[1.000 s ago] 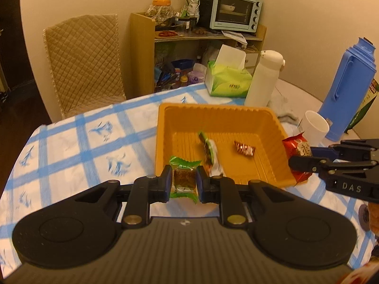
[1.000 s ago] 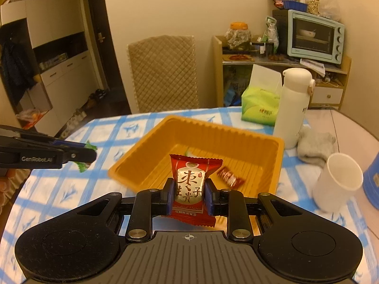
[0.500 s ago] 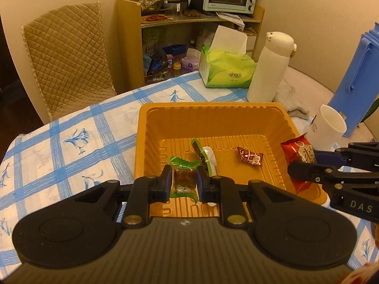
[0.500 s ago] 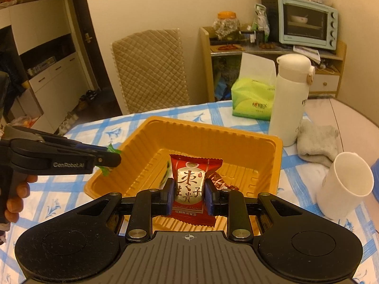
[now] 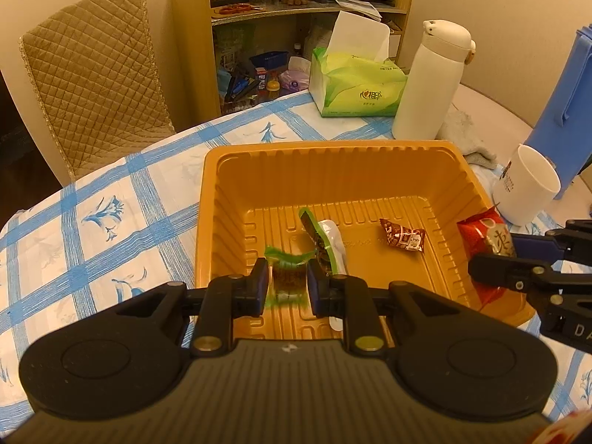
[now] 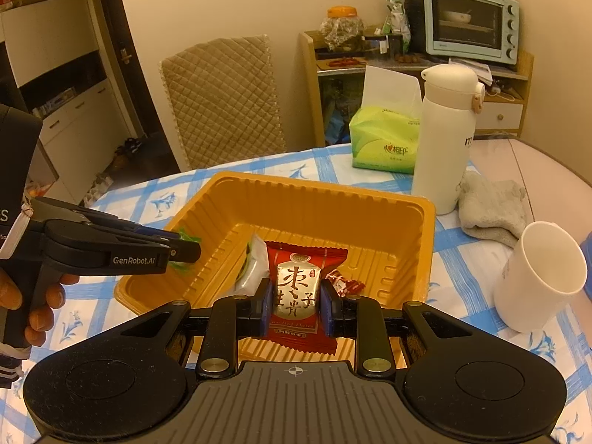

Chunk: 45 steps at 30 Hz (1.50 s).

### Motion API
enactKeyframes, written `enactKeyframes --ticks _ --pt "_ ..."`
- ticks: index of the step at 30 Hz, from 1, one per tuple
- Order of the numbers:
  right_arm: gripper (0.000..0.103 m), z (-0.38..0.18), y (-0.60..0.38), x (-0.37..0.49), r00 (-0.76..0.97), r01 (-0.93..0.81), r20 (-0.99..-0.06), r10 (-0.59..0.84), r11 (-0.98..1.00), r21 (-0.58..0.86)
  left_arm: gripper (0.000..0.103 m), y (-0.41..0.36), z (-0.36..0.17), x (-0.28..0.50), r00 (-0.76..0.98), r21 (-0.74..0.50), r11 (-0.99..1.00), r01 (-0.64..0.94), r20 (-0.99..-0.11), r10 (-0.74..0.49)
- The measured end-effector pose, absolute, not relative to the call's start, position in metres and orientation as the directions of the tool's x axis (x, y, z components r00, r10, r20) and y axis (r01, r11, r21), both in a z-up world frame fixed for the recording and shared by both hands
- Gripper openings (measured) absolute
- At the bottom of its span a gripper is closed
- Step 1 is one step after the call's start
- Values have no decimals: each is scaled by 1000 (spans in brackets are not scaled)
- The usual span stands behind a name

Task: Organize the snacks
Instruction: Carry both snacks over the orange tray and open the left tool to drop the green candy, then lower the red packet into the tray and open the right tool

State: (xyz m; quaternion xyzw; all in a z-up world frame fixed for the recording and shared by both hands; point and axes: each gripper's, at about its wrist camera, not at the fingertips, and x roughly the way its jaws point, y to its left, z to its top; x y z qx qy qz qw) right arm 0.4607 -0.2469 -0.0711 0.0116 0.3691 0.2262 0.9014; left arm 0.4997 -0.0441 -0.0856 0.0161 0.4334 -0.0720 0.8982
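Hovering over the orange tray [image 5: 229, 170]: left gripper [image 5: 286, 285] pinching a green-wrapped snack [image 5: 286, 277] at tray's 7 o'clock; right gripper [image 6: 294, 305] pinching a red packet [image 6: 296, 288] at its 4 o'clock rim. Brown candy [image 5: 401, 236] lies inside.

A lived-in home dining corner: a table [image 5: 111, 199] under a blue-checked cloth, a quilted chair [image 6: 222, 100] at its far edge, a cluttered wooden shelf [image 6: 314, 59] with a toaster oven [image 6: 470, 22], and white cupboards [image 6: 81, 118] beyond a doorway.
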Motion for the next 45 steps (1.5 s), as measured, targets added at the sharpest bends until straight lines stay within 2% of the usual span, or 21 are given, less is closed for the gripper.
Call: enactKeyframes --ticks 18,35,45 --pt "27 -73 -249 465 625 -389 -663 411 901 192 26 -20 -62 449 633 -115 988 103 -758 -154" --pt "27 -81 -230 473 617 -417 -677 401 896 151 31 0 -46 420 664 -123 992 31 -739 -113" --pt "29 -71 -227 474 665 -402 -629 402 903 152 37 8 -41 404 671 -114 994 4 -737 -87"
